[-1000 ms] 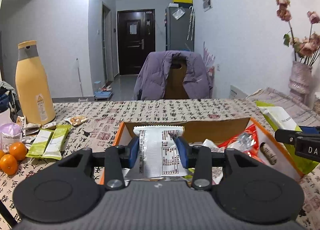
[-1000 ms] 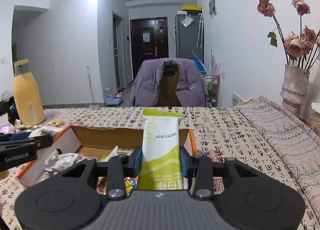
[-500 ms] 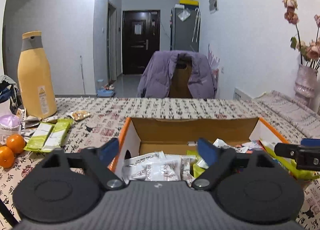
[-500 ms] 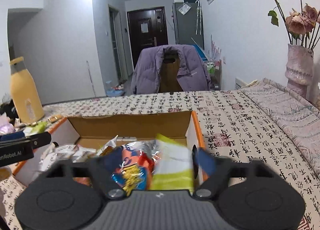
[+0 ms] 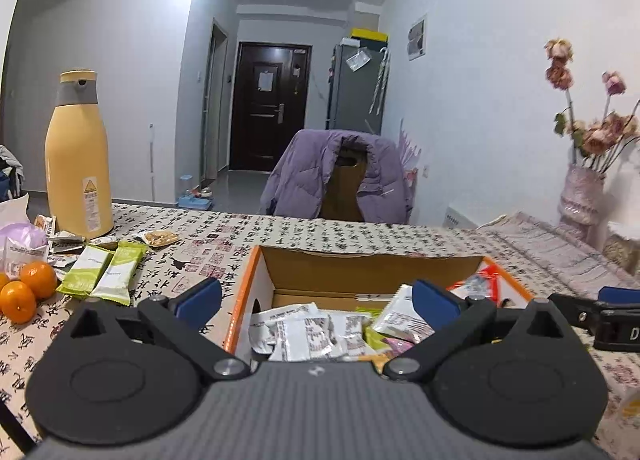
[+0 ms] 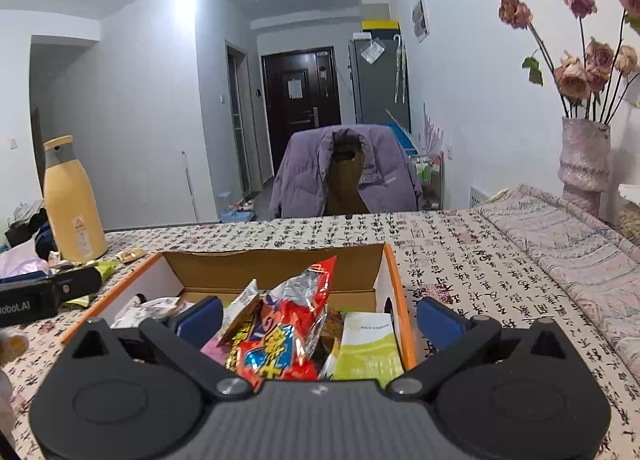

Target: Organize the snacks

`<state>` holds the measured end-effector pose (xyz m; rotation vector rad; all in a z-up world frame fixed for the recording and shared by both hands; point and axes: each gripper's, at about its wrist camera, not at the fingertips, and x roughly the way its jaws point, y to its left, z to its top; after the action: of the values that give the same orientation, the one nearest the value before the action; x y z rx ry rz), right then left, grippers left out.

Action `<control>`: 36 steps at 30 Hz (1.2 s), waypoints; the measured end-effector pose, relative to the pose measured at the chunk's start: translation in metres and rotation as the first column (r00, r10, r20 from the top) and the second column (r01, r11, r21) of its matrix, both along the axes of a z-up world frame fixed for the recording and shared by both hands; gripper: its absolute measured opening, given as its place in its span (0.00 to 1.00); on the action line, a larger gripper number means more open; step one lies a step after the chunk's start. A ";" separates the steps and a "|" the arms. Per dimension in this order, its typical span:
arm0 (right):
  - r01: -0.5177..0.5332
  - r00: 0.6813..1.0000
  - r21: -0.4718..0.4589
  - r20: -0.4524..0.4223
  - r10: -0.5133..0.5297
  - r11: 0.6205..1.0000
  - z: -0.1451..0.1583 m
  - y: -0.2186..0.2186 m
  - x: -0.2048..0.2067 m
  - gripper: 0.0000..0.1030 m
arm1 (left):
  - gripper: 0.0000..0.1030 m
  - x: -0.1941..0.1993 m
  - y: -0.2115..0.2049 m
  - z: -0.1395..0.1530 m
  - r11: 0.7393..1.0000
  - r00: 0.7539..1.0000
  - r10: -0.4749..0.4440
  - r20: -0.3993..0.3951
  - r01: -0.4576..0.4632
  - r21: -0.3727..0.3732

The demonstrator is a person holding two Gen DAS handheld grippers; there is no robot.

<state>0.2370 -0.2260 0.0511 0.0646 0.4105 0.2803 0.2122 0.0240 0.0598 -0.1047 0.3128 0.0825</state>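
Both tongs have just been opening & dropped their packets; left tongs [image 5: 316,296] and right tongs [image 6: 318,318] now gape fully, nothing gripped. Table [image 5: 320,230] w/ script cloth carries the cardboard box [image 6: 276,260], center. Inside: red packet [image 6: 288,324], white packet [image 5: 304,330], green packet [image 6: 368,346] at right wall. Two green bars [image 5: 102,272] lie left, outside.

The left hand-held gripper [image 5: 316,298] has just opened wide over the box [image 5: 372,266] of snacks [image 5: 304,334], holding nothing
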 end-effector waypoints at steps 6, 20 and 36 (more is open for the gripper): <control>-0.026 0.999 -0.012 0.043 0.026 1.000 0.005 -0.004 -0.047 1.00 | 1.00 -0.045 -0.004 0.003 0.999 0.998 -0.037 0.043 0.037 -0.001; -0.055 0.998 -0.008 0.013 0.056 0.998 -0.012 -0.021 -0.133 1.00 | 1.00 -0.128 -0.004 -0.020 0.997 0.996 -0.081 0.034 0.080 0.017; -0.037 0.996 -0.006 -0.085 0.036 0.999 -0.040 -0.036 -0.162 1.00 | 1.00 -0.162 -0.007 -0.055 0.995 0.994 -0.096 -0.050 0.097 0.021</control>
<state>0.0748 -0.2615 0.0107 0.0614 0.4973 0.3127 0.0500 0.0166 0.0052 -0.0646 0.3649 -0.0067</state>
